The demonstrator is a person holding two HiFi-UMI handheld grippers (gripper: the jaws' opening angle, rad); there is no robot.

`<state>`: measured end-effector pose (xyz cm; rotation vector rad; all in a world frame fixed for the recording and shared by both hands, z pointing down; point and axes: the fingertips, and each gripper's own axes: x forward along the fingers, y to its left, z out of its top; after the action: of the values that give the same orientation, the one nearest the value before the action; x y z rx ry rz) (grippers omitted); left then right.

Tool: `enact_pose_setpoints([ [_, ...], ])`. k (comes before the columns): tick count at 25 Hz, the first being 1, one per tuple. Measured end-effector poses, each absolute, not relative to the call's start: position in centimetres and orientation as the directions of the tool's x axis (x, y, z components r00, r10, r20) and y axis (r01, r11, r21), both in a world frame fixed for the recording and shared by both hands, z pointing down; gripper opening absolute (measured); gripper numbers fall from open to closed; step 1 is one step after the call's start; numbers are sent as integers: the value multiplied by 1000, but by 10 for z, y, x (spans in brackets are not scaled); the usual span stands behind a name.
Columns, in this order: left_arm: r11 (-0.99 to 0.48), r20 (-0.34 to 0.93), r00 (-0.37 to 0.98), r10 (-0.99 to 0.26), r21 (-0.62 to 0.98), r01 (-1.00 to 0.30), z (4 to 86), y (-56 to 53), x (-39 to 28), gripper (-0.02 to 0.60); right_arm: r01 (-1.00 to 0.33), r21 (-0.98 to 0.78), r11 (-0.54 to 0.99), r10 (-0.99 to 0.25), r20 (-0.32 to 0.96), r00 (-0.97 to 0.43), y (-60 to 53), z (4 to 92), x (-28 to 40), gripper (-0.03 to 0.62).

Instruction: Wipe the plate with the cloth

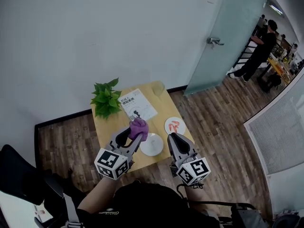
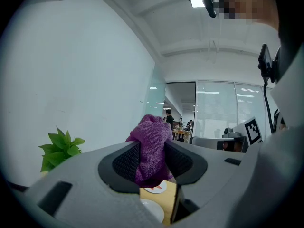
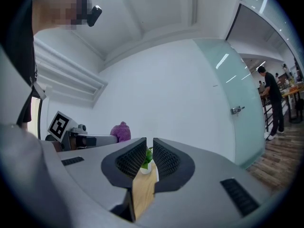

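In the head view a plain white plate [image 1: 151, 144] lies near the front edge of the small wooden table [image 1: 108, 129]. A second plate with red smears [image 1: 175, 125] lies to its right. My left gripper [image 1: 136, 133] is shut on a bunched purple cloth [image 1: 138, 127], held above the table just left of the white plate. In the left gripper view the cloth [image 2: 152, 148] fills the left gripper [image 2: 152, 161], with both plates [image 2: 153, 211] low down behind it. My right gripper [image 1: 173, 138] hovers right of the white plate, jaws nearly together and empty; the right gripper view shows only a thin slit in the right gripper [image 3: 149, 158].
A potted green plant [image 1: 107, 99], a white booklet [image 1: 137, 105] and a clear glass [image 1: 158, 88] occupy the table's far half. White wall stands behind, a frosted glass door [image 1: 223, 37] at right, a person [image 1: 259, 51] beyond it. A black chair [image 1: 19, 175] is at lower left.
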<state>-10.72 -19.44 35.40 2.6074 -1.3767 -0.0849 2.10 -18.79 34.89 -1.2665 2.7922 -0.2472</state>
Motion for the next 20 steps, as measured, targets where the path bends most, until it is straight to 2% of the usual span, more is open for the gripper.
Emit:
enact_pose_setpoints([
  [9, -507, 130, 549, -826, 257, -823, 395, -195, -107, 160, -730, -241, 639, -732, 99, -674, -186, 390, 19, 43],
  [20, -459, 300, 548, -781, 320, -829, 488, -189, -105, 160, -725, -350, 593, -693, 237, -681, -176, 475, 12, 43],
])
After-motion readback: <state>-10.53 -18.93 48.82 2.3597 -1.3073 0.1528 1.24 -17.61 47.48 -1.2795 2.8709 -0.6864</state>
